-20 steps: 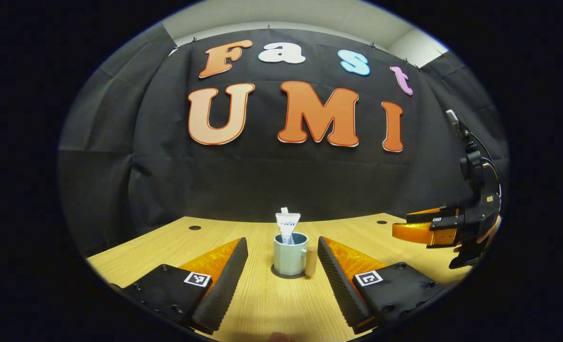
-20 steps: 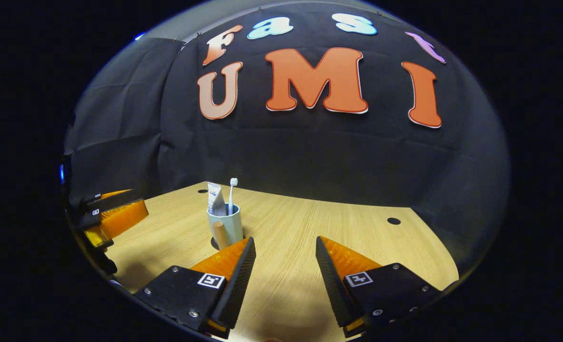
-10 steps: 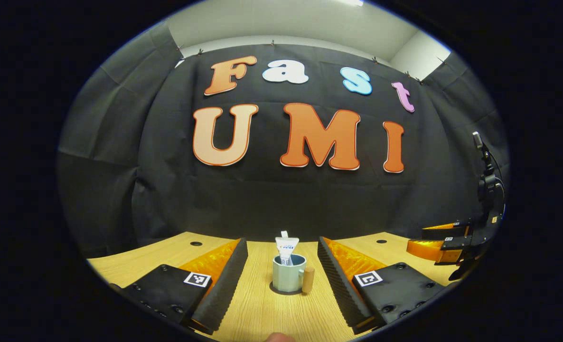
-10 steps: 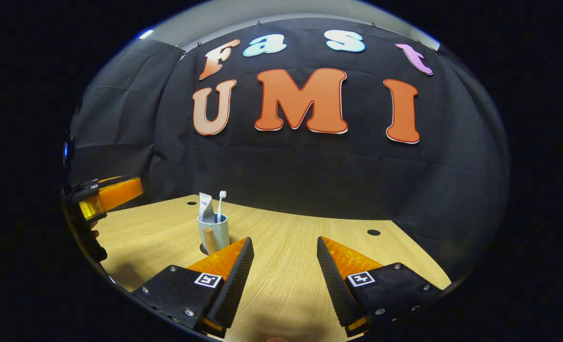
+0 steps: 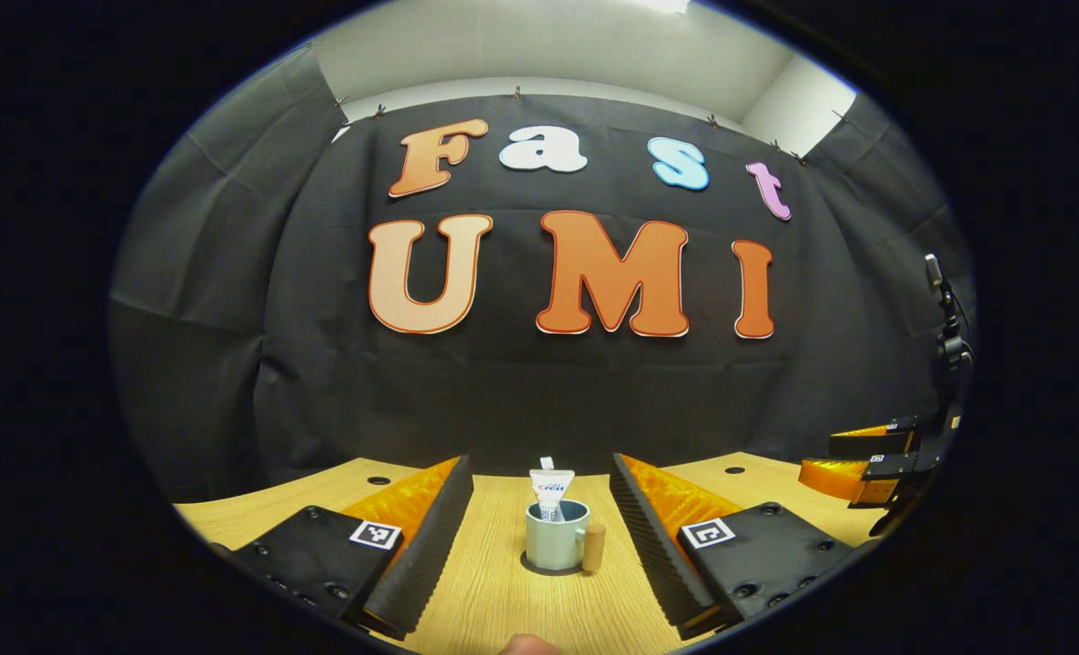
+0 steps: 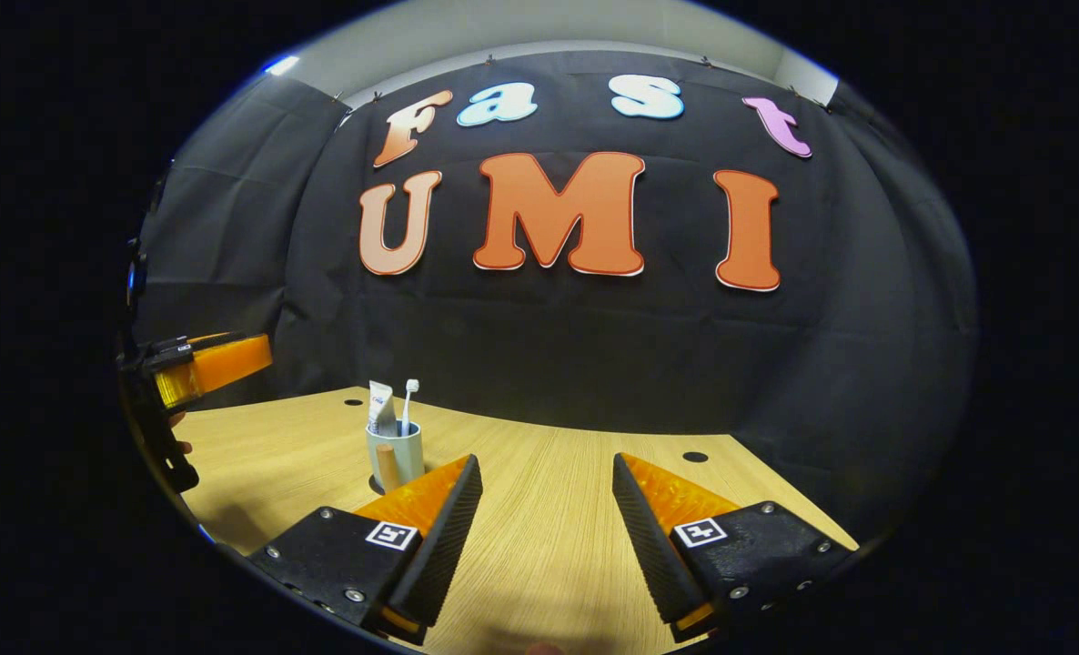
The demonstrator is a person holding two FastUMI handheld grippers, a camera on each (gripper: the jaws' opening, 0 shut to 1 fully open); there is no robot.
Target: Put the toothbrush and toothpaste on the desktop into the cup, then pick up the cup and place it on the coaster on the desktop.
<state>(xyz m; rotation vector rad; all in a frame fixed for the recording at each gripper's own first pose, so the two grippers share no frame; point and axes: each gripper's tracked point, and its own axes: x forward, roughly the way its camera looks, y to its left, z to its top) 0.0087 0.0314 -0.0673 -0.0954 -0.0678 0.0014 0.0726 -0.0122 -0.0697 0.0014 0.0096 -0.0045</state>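
A pale green cup (image 5: 553,539) with a wooden handle (image 5: 593,547) stands upright on a dark coaster (image 5: 539,569) on the wooden table (image 5: 503,600). A white toothpaste tube (image 5: 550,487) sticks out of it. My left gripper (image 5: 539,460) is open, well short of the cup, which shows between its fingers. In the right gripper view the cup (image 6: 396,450) holds the toothpaste (image 6: 378,409) and a white toothbrush (image 6: 408,400). My right gripper (image 6: 547,459) is open and holds nothing, to the right of the cup. Each gripper also shows in the other's view: right gripper (image 5: 858,459), left gripper (image 6: 203,364).
The table has small round cable holes (image 5: 378,479) (image 6: 695,457) near its back edge. Black cloth hangs right behind the table. Part of a hand (image 6: 180,448) shows under the left gripper at the left edge of the right gripper view.
Both grippers have drawn back from the cup, which now looks smaller and farther off. Both stay open. The cup and its contents have not moved.
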